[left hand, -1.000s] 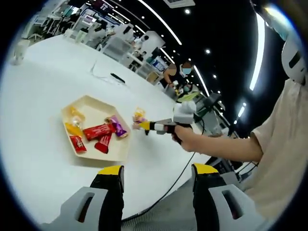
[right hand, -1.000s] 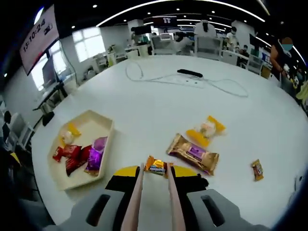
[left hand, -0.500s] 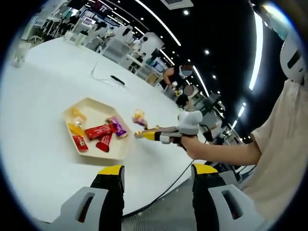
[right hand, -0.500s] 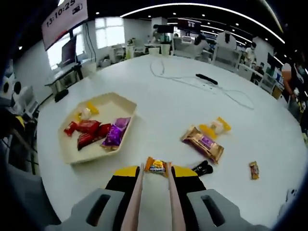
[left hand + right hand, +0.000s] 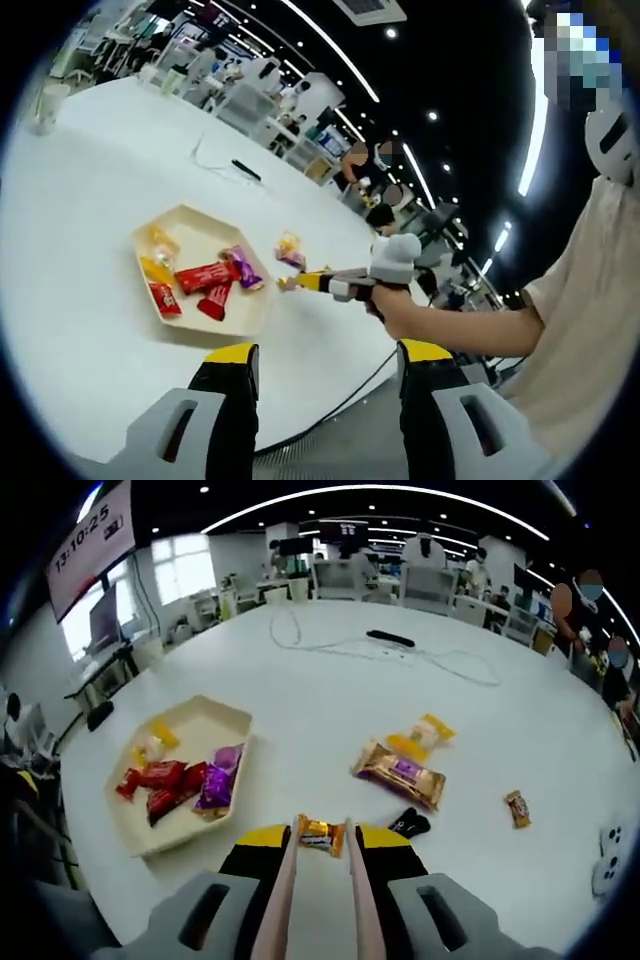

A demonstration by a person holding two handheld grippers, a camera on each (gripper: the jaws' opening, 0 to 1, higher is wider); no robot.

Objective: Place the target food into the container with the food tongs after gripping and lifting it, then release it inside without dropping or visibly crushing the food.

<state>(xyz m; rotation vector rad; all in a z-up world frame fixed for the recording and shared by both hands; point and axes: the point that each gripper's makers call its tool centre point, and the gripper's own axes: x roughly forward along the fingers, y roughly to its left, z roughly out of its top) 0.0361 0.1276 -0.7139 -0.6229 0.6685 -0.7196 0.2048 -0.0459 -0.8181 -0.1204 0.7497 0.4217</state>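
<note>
Carry step: orange-wrapped candy [image 5: 320, 832] pinched in tongs, en route to tray.

Right gripper [image 5: 320, 845] clamped on the food tongs [image 5: 318, 900], tong tips closed on the candy, lifted off the white surface [image 5: 330, 695]; seen from left gripper view as right gripper [image 5: 300, 281] held just beside the tray's near edge, not yet over it; beige tray [image 5: 232, 718] already holding red, purple and yellow wrapped pieces; gold-purple bar [image 5: 398, 773], yellow sweet [image 5: 420, 733] and small candy [image 5: 517, 807] loose on surface, well apart from tray; left gripper [image 5: 320, 365] idle, jaws apart, gripping nothing. Next, by judgement: swing left over a bare tray patch, lower, ease tongs open gently; risk of slipping out or squashing wrapper.
</note>
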